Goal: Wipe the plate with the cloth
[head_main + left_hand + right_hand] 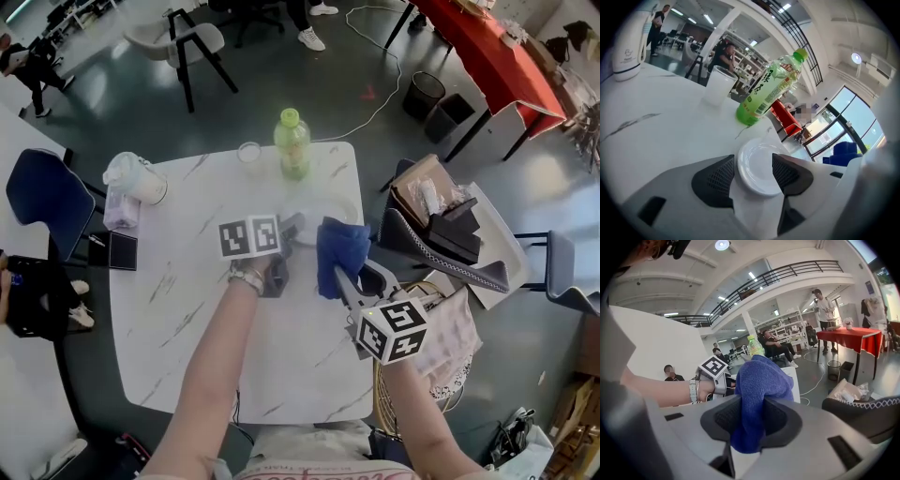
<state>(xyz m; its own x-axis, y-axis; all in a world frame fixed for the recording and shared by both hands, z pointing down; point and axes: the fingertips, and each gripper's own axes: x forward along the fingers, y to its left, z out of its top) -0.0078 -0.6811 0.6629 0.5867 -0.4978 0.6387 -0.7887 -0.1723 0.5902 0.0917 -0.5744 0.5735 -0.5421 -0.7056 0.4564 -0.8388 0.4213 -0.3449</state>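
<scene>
A: Status on L?
B: My left gripper [753,164] has its jaws wide apart, nothing clamped. The plate [758,174] lies flat on the table [656,136], showing in the gap & just past the tips. Can't tell if a pad touches its rim.
A: And R?
B: My right gripper [752,416] is clamped on the cloth [759,380]: blue, bunched, sticking up past the tips. The plate sits ahead of R, slightly left, close by. Can't tell if the cloth touches it.
A: Counts?
B: 1 plate, 1 cloth, 2 grippers. Beyond the plate from L: 1 green bottle [771,86], and 1 clear cup [718,84] left of it.
</scene>
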